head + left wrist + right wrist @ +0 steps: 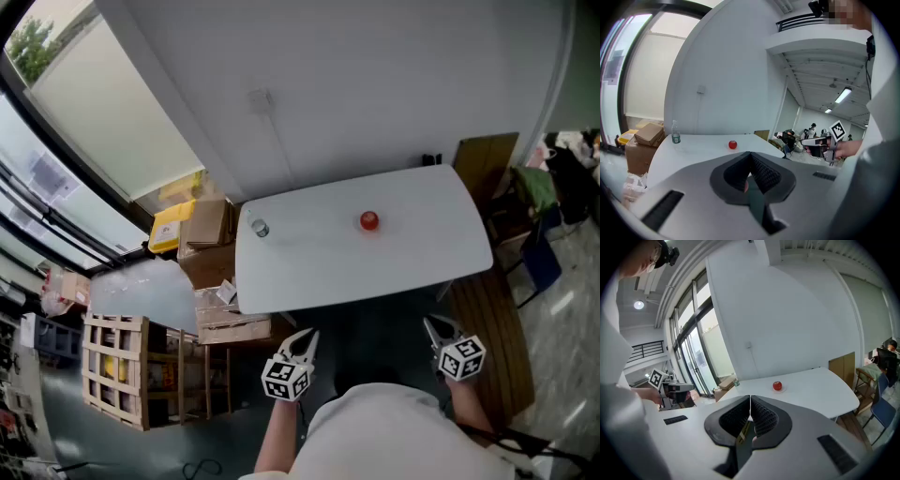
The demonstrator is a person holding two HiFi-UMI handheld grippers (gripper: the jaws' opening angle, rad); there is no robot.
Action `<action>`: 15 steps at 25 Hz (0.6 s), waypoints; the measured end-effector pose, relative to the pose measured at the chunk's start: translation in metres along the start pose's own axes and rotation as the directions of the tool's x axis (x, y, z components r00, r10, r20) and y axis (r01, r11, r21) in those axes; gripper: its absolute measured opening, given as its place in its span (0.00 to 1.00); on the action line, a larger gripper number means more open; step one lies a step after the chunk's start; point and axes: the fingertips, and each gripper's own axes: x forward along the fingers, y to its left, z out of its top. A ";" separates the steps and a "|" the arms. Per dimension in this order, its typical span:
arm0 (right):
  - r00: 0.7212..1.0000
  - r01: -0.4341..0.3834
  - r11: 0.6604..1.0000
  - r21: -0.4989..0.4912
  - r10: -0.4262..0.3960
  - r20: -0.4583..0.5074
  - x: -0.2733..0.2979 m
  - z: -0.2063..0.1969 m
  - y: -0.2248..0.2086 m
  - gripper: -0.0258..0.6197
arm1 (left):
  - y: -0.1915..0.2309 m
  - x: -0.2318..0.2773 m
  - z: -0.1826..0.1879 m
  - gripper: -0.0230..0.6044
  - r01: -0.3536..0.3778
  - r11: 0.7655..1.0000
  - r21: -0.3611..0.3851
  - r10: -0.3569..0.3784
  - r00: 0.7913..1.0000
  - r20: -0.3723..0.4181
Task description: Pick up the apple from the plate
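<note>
Red and round, the apple (369, 220) sits on a small white plate (782, 389) near the middle of the white table (422, 253). Nothing is touching the apple. The person holds both claws on the near side of the table, well apart from the apple, and both point a little downward toward it. The left claw (304, 337) has its two jaws pressed together, with nothing between them. The right claw (433, 325) is the same, jaws together and holding nothing. A clear bottle (260, 228) stands up near the left end of the table, well apart from the plate. Brown cardboard boxes (208, 232) are stacked on the floor just beside that end. A wooden crate (117, 361) stands farther to the left, near the big window.
</note>
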 end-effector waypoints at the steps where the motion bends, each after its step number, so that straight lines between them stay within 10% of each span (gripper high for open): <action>1: 1.000 -0.001 1.000 -0.001 0.001 0.000 -0.001 0.000 0.001 0.09 | 0.000 -0.001 -0.002 0.04 -0.002 1.000 -0.003 0.002 1.000 -0.003; 15: 0.999 -0.036 0.999 -0.010 0.036 -0.008 -0.004 0.007 -0.009 0.09 | -0.010 0.008 -0.006 0.04 -0.022 1.000 -0.011 0.021 1.000 -0.020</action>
